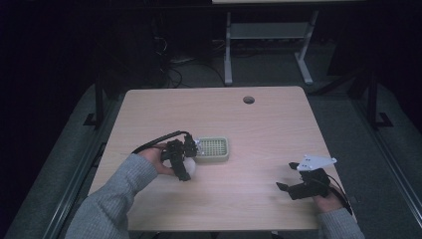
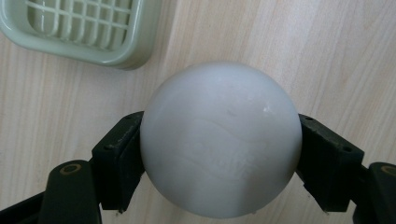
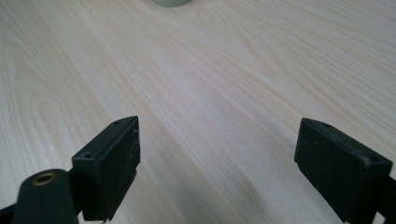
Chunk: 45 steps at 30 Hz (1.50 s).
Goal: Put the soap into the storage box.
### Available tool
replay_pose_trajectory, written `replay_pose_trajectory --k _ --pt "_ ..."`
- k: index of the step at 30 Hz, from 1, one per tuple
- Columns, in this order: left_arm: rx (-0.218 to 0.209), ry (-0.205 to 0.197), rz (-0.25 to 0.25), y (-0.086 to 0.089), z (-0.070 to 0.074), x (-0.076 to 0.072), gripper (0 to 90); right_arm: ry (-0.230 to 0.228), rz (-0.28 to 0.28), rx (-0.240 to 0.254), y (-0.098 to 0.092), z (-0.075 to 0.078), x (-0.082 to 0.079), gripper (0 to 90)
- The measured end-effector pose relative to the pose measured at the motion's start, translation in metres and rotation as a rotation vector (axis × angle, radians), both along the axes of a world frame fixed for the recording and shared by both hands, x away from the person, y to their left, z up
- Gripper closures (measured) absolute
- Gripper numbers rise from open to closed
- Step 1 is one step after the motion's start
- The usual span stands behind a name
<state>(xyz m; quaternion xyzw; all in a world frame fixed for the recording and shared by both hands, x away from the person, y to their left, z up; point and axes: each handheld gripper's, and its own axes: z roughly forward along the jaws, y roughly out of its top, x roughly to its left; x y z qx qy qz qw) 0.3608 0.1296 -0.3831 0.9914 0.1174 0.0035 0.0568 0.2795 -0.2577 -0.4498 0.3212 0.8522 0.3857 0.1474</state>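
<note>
A white ball (image 2: 219,140) sits between the two black jaws of my left gripper (image 1: 186,167), which is shut on it just above the wooden table (image 1: 259,124). In the high view the ball (image 1: 191,168) peeks out white under that gripper. A pale green grid tray (image 1: 213,149) lies right beside it, and its corner (image 2: 88,28) shows at the upper left of the left gripper view. My right gripper (image 1: 287,175) hovers at the table's right front, open, with bare wood between its fingers (image 3: 116,163).
A round cable hole (image 1: 248,99) sits near the table's far edge. A metal desk frame (image 1: 268,45) and cables stand on the dark floor behind. The green tray's edge (image 3: 173,2) shows at the top of the right gripper view.
</note>
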Motion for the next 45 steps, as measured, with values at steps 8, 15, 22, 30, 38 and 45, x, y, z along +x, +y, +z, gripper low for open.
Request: replay_pose_trajectory --k 8,15,22,30,38,45 --pt "0.002 -0.006 0.0 -0.004 0.005 0.007 23.9 -0.001 0.003 -0.005 0.001 0.0 0.0 13.6" --pt "0.003 -0.014 -0.01 -0.011 0.009 0.011 23.9 0.0 0.004 0.002 0.001 0.0 0.0 13.7" --pt "0.003 -0.018 -0.021 -0.018 0.012 0.018 23.9 -0.001 0.004 0.003 0.0 0.001 0.0 13.6" --pt "0.009 -0.017 -0.019 -0.024 0.014 0.025 23.9 -0.004 0.004 0.002 0.0 0.001 0.0 13.6" --pt "0.005 -0.018 -0.018 -0.028 0.016 0.033 23.9 -0.004 0.005 0.002 -0.001 0.001 0.0 13.6" --pt "0.009 -0.017 -0.02 -0.033 0.019 0.039 23.9 -0.001 0.002 0.002 0.0 0.001 0.001 13.6"
